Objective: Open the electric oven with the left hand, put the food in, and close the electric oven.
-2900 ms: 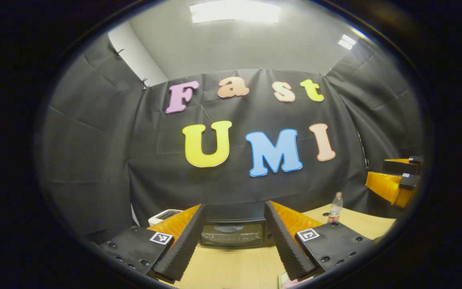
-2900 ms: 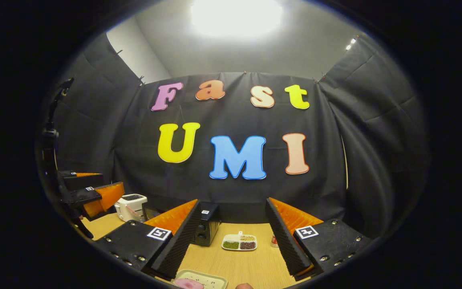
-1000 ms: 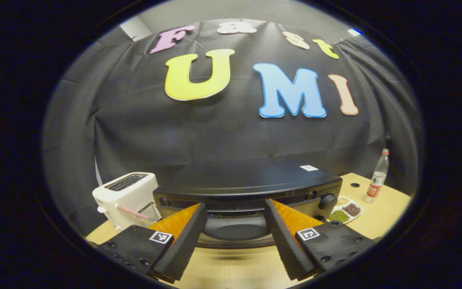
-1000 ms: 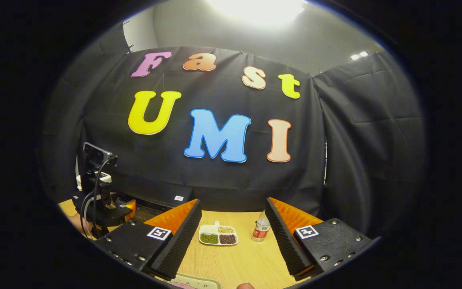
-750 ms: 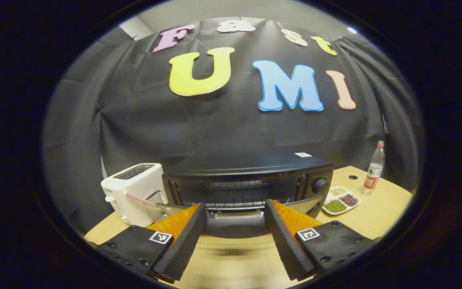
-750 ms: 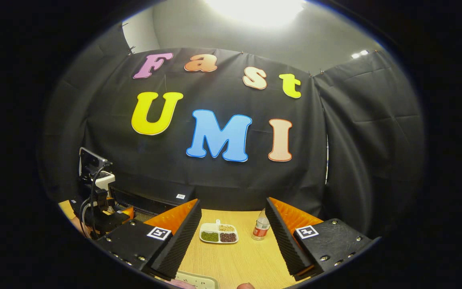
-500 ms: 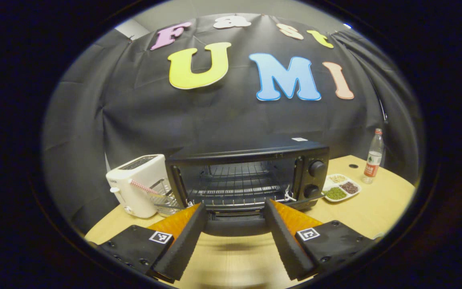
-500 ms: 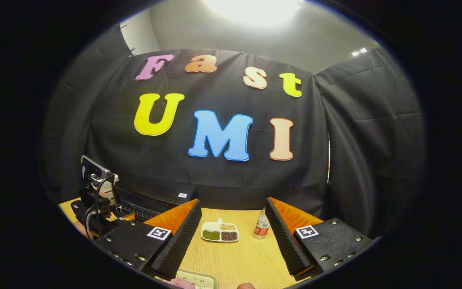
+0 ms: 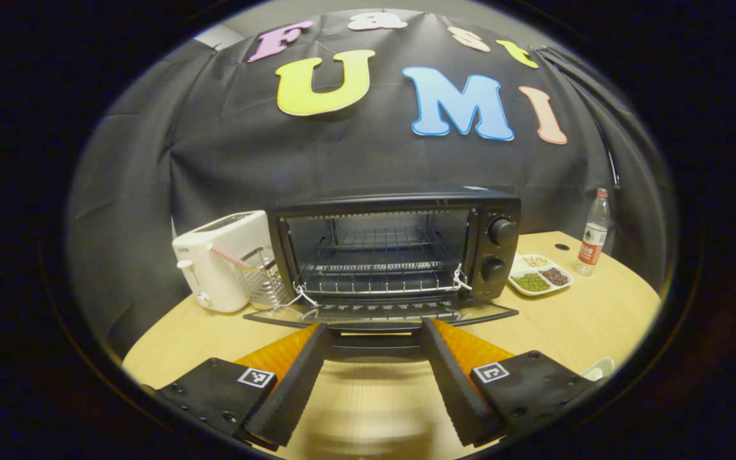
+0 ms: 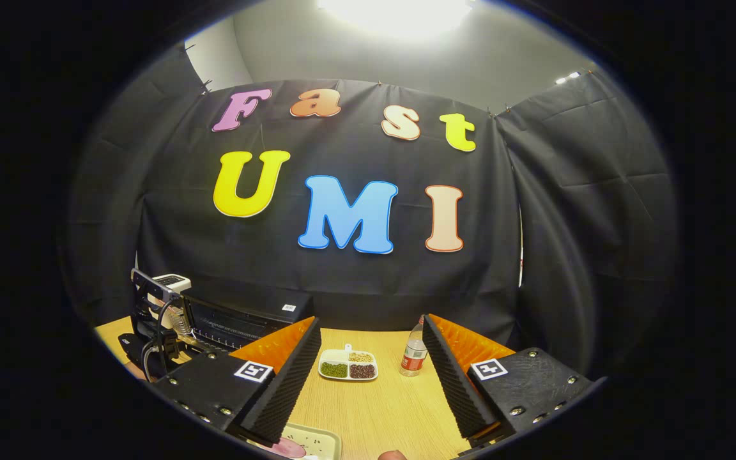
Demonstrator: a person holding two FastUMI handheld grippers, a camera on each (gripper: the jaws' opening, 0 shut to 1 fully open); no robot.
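The left tongs [image 9: 373, 348] hang low over the tabletop [image 9: 598, 322] with fingers spread wide and level, gripping nothing, while the right tongs [image 10: 371, 358] are likewise spread apart and empty above that tabletop, held level.

Black cloth [image 10: 572, 211] hangs in creased panels around the booth, pinned along its top edge. Above it runs a plain grey wall [image 10: 317, 45], washed by a bright ceiling light [image 10: 400, 9]. A pale wooden table [image 9: 572, 319] with a rounded edge fills the foreground below.
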